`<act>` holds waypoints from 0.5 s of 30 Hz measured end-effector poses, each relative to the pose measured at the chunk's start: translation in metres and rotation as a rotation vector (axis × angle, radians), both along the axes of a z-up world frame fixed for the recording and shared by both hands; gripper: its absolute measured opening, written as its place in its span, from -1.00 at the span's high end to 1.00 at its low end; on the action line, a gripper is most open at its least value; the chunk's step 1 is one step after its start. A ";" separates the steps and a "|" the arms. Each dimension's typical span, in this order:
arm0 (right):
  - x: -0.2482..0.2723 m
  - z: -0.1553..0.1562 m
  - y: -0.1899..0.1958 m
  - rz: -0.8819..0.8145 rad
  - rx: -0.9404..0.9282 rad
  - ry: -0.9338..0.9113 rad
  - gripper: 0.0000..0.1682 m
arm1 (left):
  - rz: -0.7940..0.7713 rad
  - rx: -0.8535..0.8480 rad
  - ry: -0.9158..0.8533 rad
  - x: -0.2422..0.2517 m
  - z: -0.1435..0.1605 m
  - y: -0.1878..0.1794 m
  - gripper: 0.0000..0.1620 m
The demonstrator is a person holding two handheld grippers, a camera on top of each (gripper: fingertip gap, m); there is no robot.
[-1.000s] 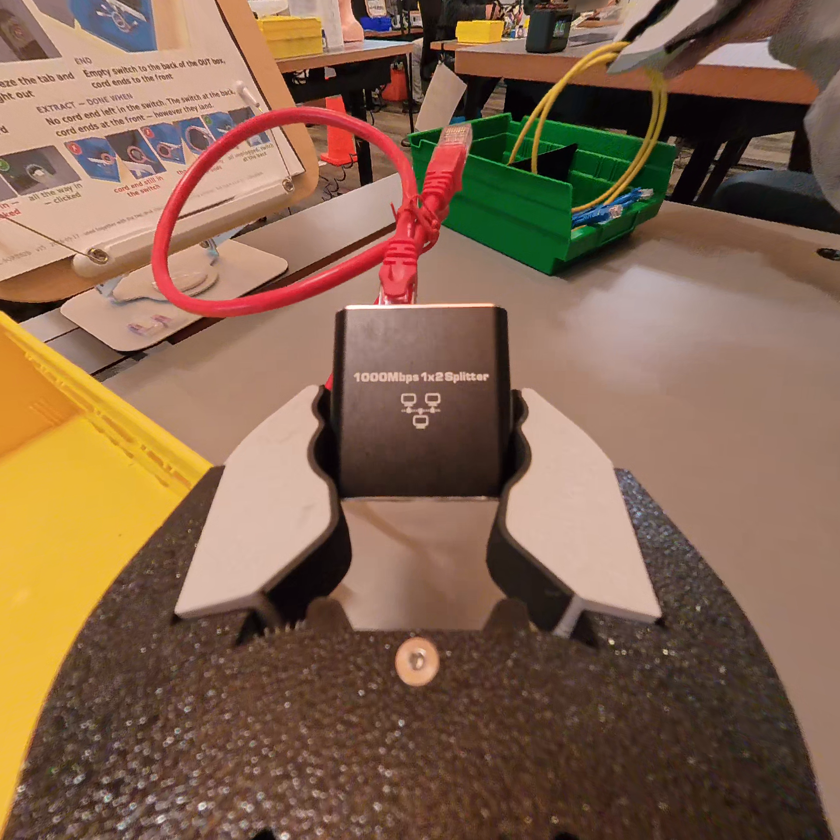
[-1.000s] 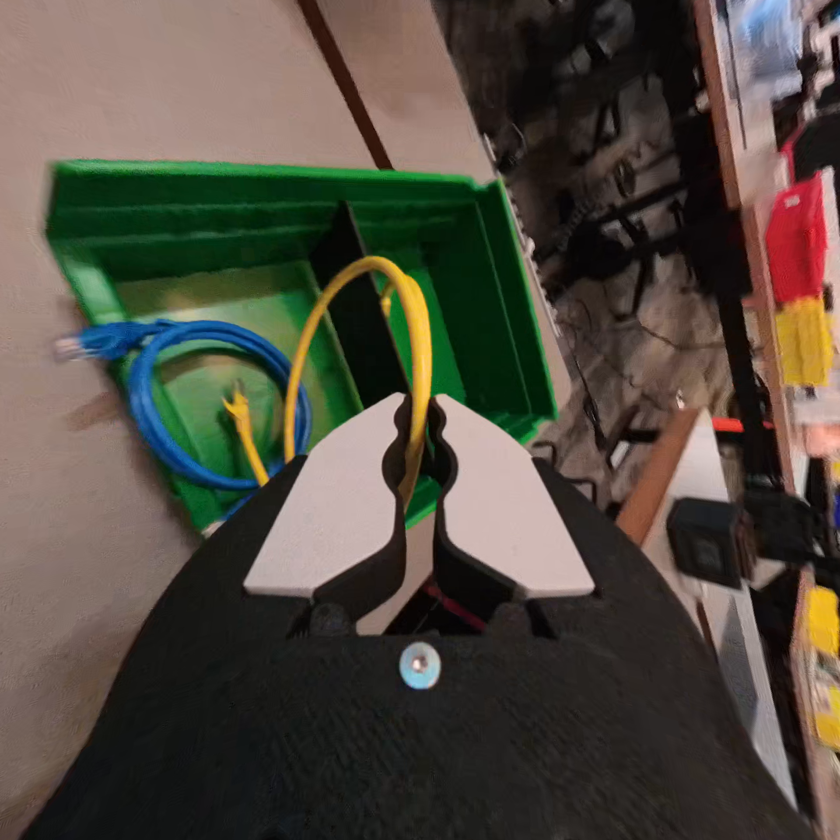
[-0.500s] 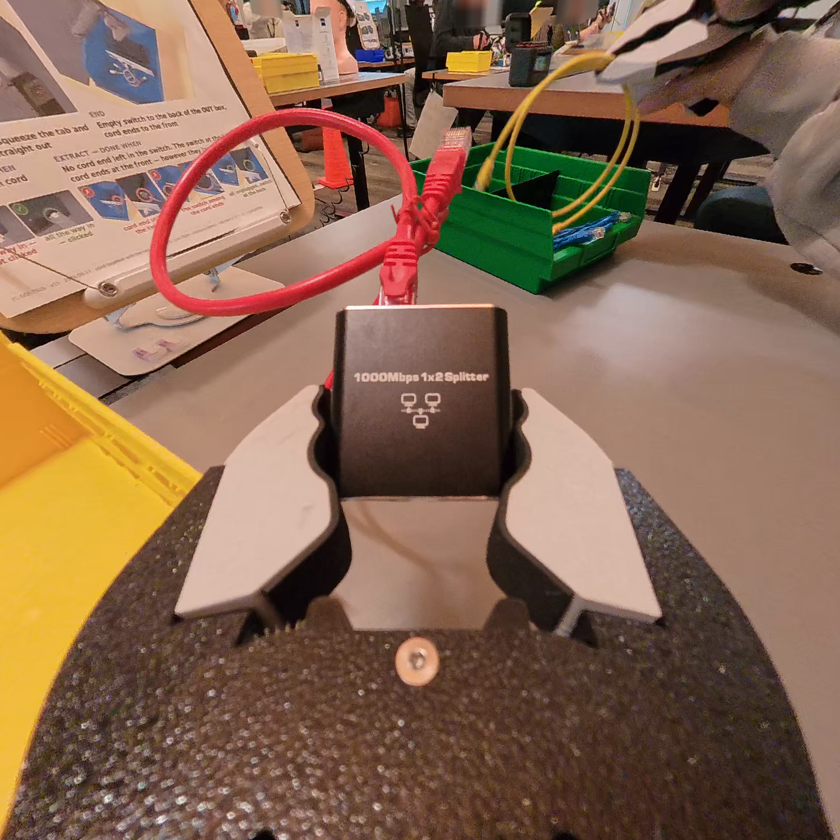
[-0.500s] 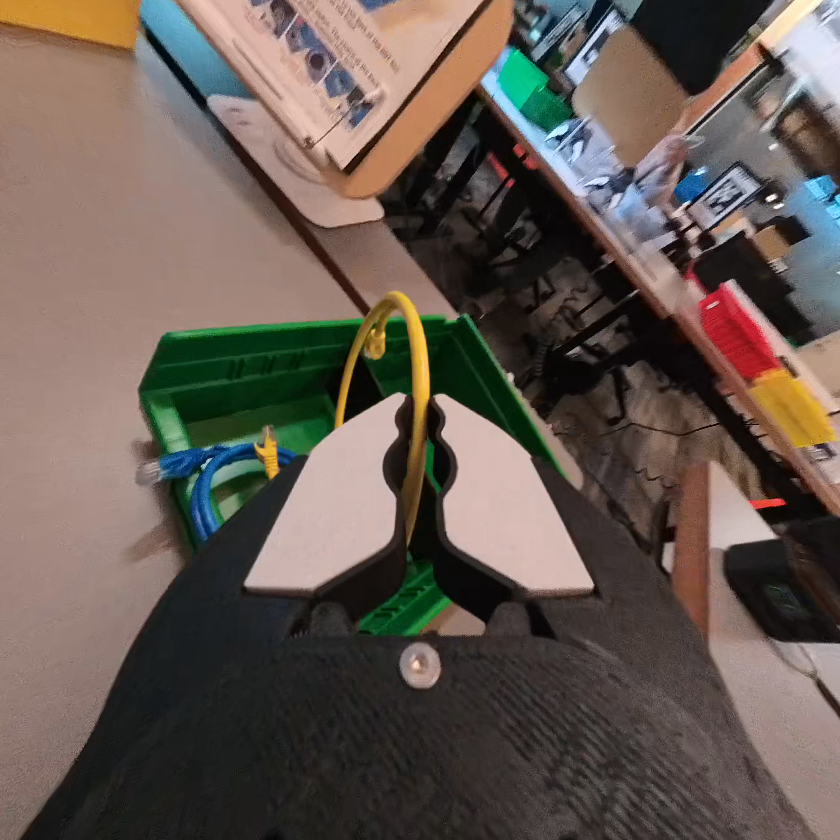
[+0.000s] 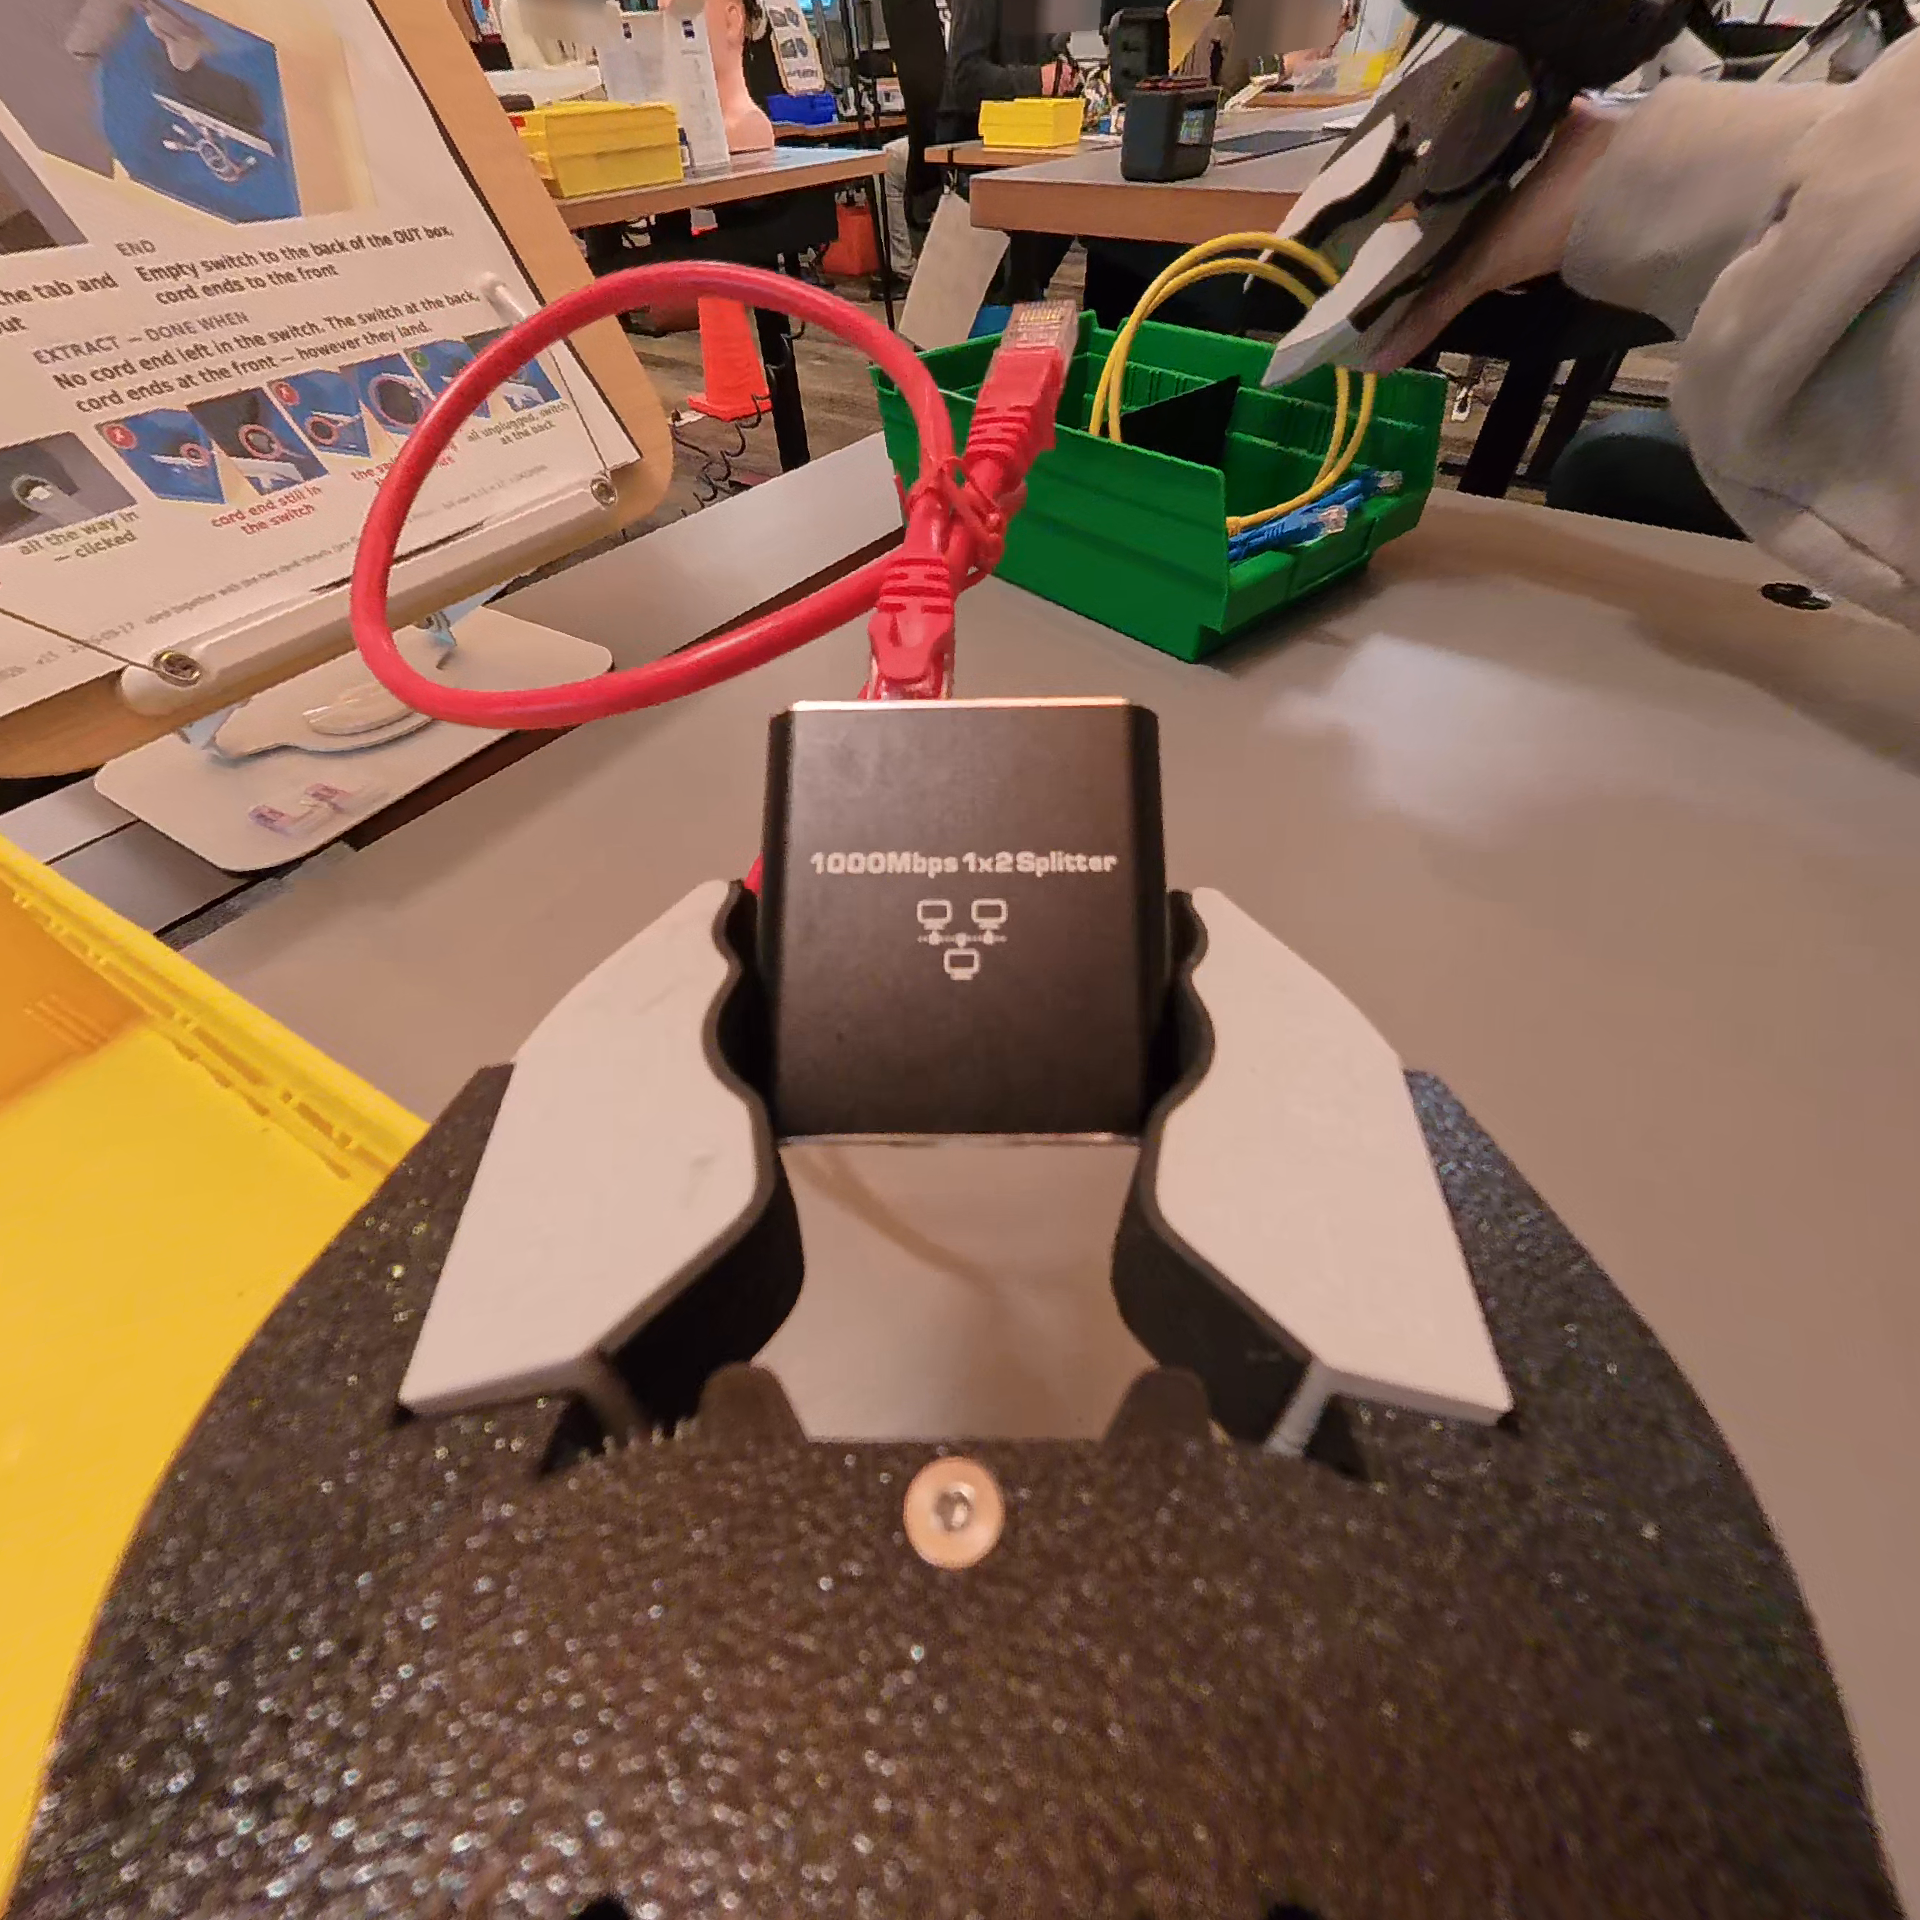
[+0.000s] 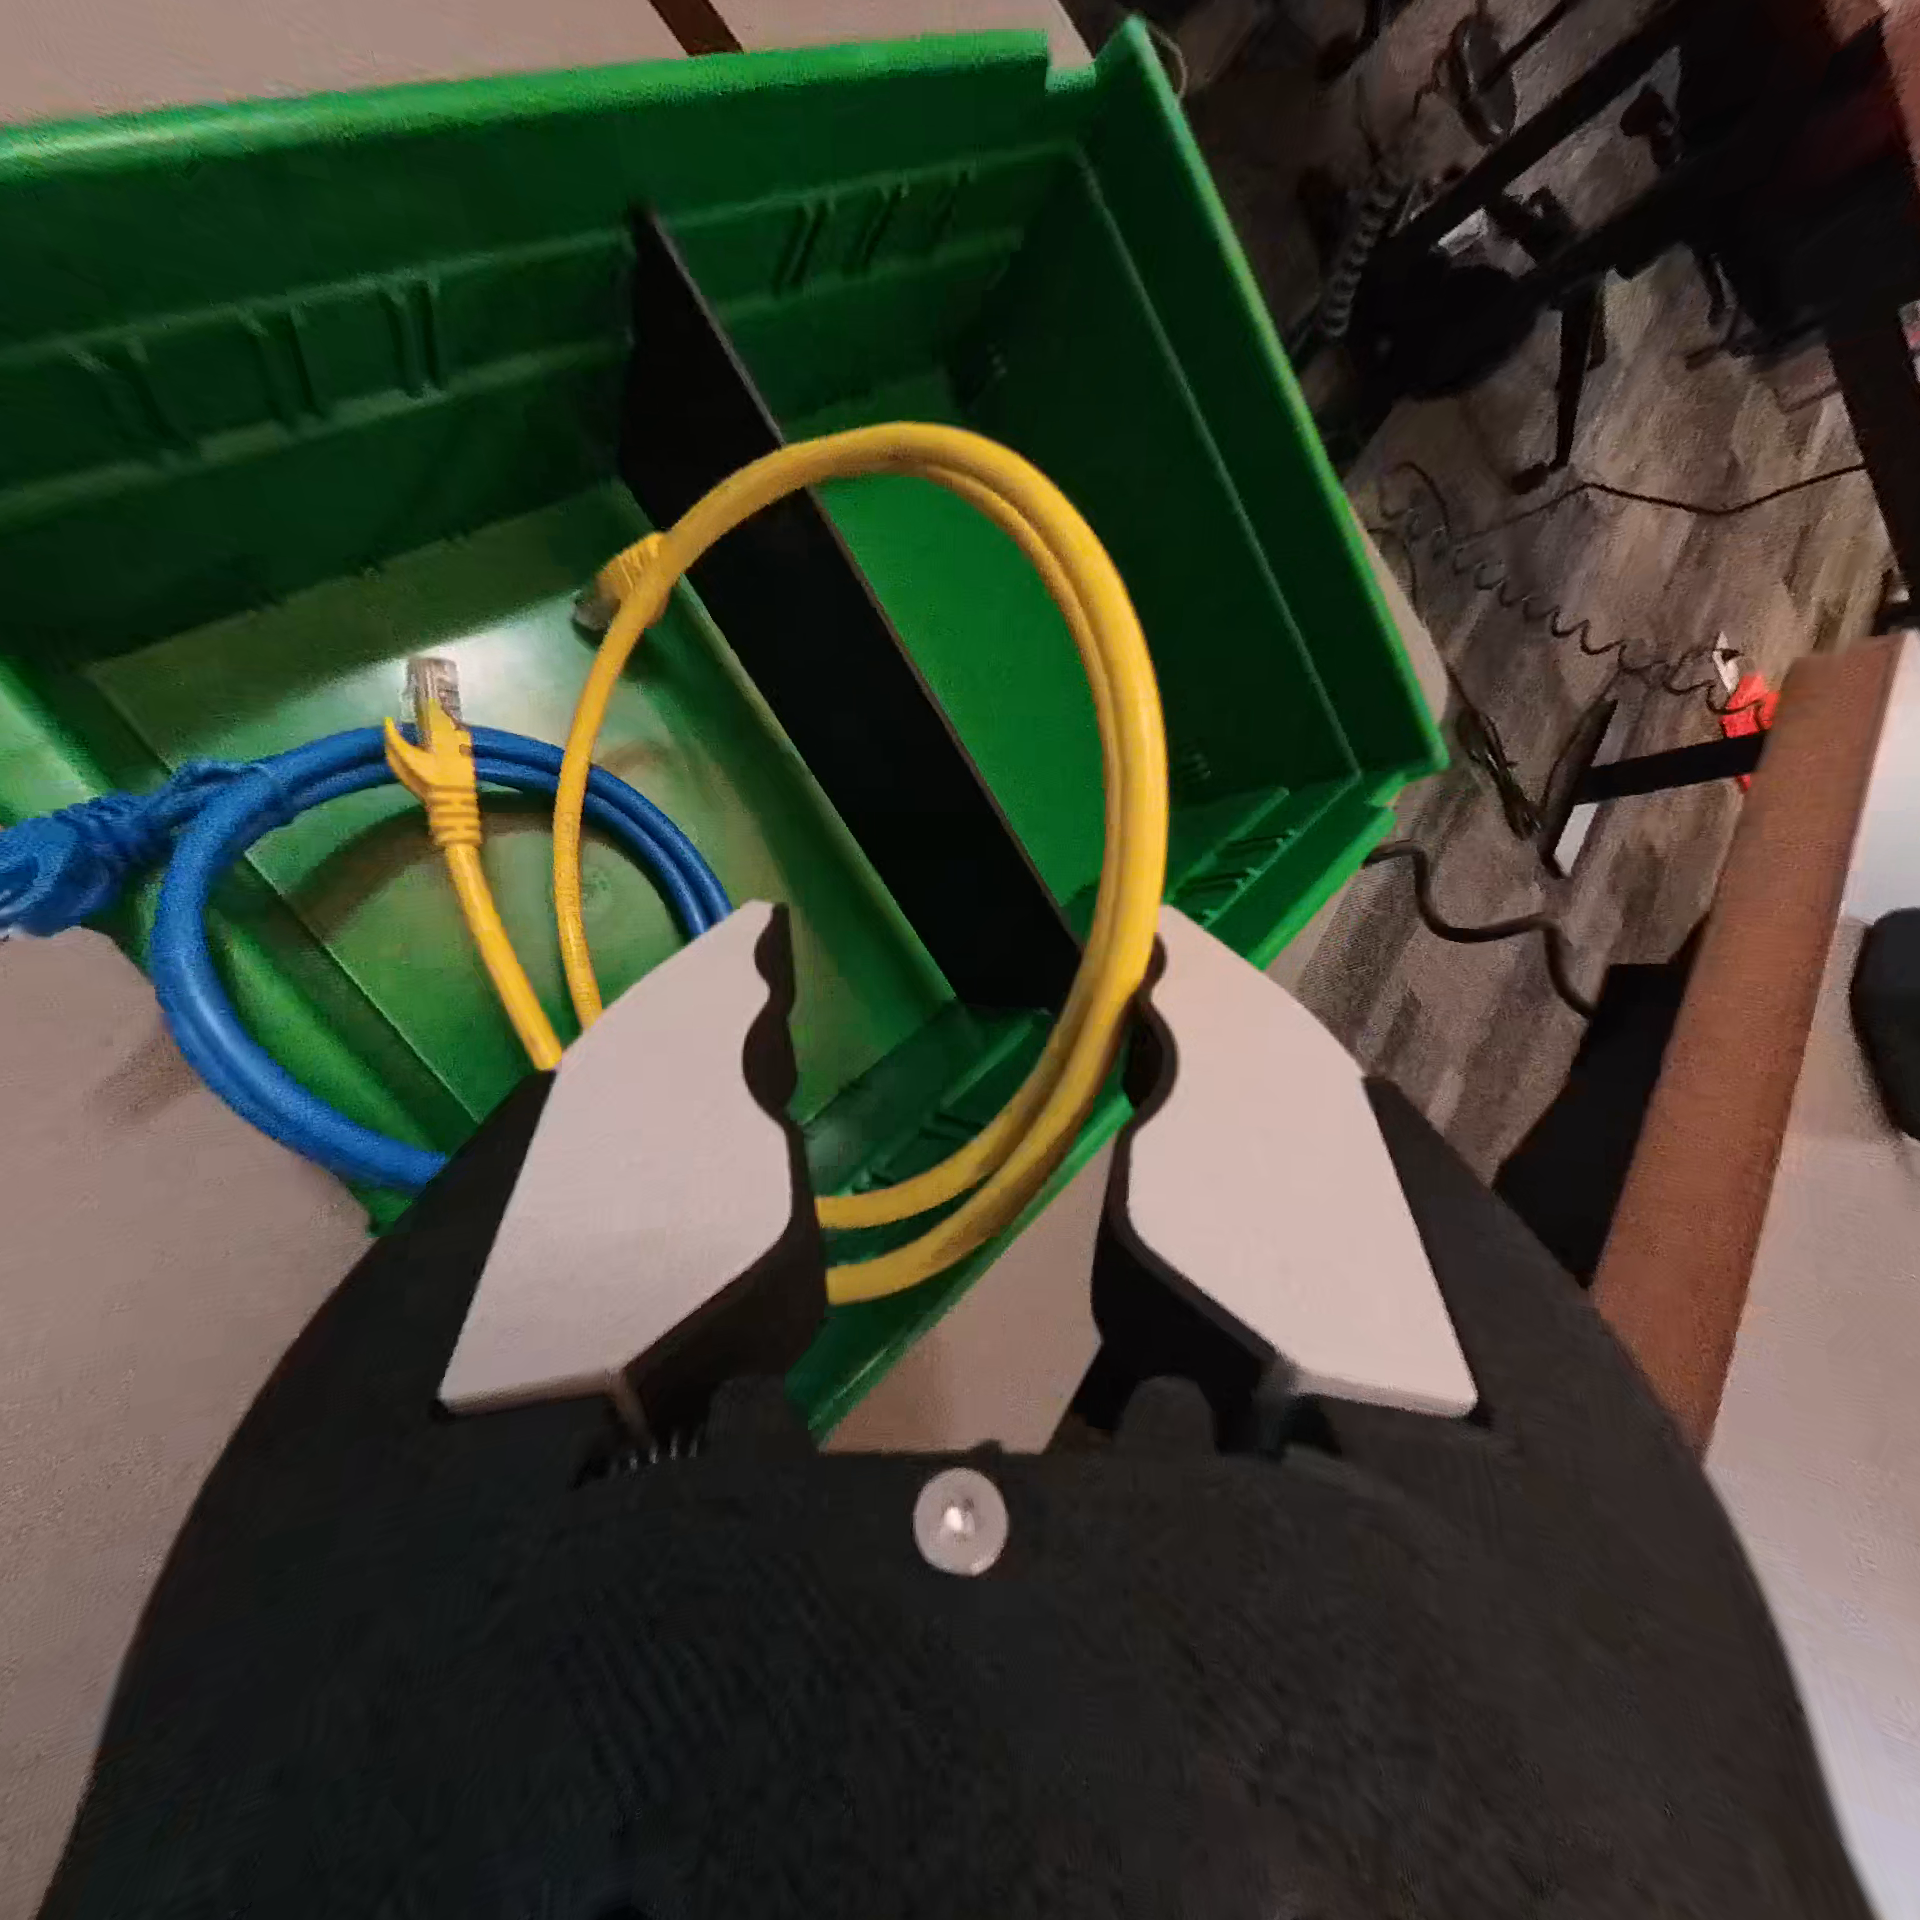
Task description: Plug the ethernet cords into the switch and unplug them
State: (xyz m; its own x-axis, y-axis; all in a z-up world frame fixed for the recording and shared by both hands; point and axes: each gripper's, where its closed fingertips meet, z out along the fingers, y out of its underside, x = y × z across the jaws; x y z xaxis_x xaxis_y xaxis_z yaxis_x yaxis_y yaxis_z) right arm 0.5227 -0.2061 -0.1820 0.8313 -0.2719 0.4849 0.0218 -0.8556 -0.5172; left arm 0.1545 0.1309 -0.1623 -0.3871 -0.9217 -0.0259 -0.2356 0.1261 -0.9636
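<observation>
A: left gripper is clamped on the black switch above the worktop — red cord plugged in.

B: right gripper is spread over the green bin — yellow cord loose between its fingers.

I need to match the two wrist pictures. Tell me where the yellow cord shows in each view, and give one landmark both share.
Left wrist view: the yellow cord loops at upper right, hanging over the green bin just below the right gripper.
Right wrist view: the cord fills the centre as a big loop between the open fingers, over the bin.
Shared landmark: the green bin with its black divider.
</observation>
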 end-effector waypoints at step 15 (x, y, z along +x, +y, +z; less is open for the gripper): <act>-0.150 0.090 0.084 0.091 0.635 0.141 0.09 | -0.021 -0.017 -0.033 0.001 0.008 -0.010 0.09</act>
